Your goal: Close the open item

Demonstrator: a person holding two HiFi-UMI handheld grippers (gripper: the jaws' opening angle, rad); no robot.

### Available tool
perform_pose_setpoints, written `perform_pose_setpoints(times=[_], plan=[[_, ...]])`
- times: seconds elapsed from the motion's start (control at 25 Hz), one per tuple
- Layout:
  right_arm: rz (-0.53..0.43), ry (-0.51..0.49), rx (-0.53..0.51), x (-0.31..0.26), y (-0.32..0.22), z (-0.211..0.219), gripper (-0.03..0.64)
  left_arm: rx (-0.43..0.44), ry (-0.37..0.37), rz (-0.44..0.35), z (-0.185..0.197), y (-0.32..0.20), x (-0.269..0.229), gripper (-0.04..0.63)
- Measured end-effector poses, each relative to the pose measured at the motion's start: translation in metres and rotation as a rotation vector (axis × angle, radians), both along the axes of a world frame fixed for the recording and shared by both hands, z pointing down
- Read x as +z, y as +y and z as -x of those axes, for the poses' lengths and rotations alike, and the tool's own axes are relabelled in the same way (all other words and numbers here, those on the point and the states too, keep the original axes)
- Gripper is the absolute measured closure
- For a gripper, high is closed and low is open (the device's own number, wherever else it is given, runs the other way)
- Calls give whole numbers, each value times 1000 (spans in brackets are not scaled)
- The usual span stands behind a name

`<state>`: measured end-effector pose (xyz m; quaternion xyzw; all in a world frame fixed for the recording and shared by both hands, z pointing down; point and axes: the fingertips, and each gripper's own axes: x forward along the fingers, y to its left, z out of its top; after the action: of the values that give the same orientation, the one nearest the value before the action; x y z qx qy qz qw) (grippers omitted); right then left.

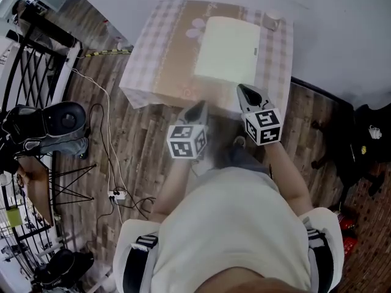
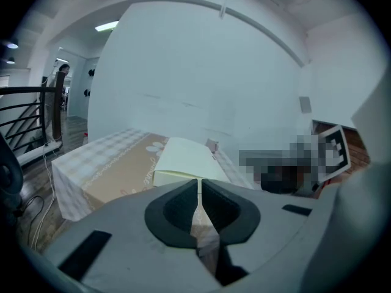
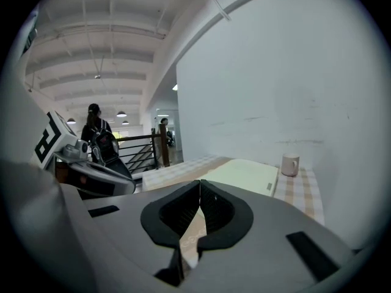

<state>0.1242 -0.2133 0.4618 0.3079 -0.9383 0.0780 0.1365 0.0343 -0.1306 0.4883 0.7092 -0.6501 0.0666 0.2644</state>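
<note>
The cream box [image 1: 227, 49] lies flat on the table [image 1: 153, 60], its lid down as far as the views show, just ahead of both sets of fingers and a little beyond their tips. Seen from the head view it sits closer to the right gripper [image 1: 249, 93], whose tips end just short of the box's near edge. The left gripper [image 1: 197, 110] is further from it, over the near edge of the table and off toward the box's near left corner. Neither gripper is on the box.

The left gripper's two dark fingers [image 2: 177, 209] are drawn together, meeting at the tips, with only a thin slit lower down and nothing held between them. The right gripper's fingers [image 3: 223, 209] stand the same way, tips closed on each other and empty.

A checked cloth with a tan floral band down the middle covers the table. Past the right fingers, beyond the far right corner of the box, a pale mug [image 3: 289, 163] stands near the wall [image 3: 275, 72]. To the left of the left fingers, off the table, lie a wooden floor [image 1: 140, 145] with cables and a black railing [image 1: 30, 72]
</note>
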Motion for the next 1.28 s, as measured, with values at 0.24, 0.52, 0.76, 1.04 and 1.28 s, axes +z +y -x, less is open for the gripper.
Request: perform_pose_setpoints(times=[0.24,0.52,0.76,1.04,1.28], plan=[[-4,-25,1,-14,68,-1,617,-6,-2,-19,10,52,-10,574],[-21,-35,-23,-25,126,1,617,-44,7,-39,21,103,-15,574],[-41,-48,-23,-35,157,1,617,-43,1,-64,22,132,-24,574],[-54,-57,-20,-40,185,-4,617,-27,1,-83,18,157,-31,574],[-53,-70,-11,-39,200,-2,617,-13,-2,-86,18,170,-32,574]])
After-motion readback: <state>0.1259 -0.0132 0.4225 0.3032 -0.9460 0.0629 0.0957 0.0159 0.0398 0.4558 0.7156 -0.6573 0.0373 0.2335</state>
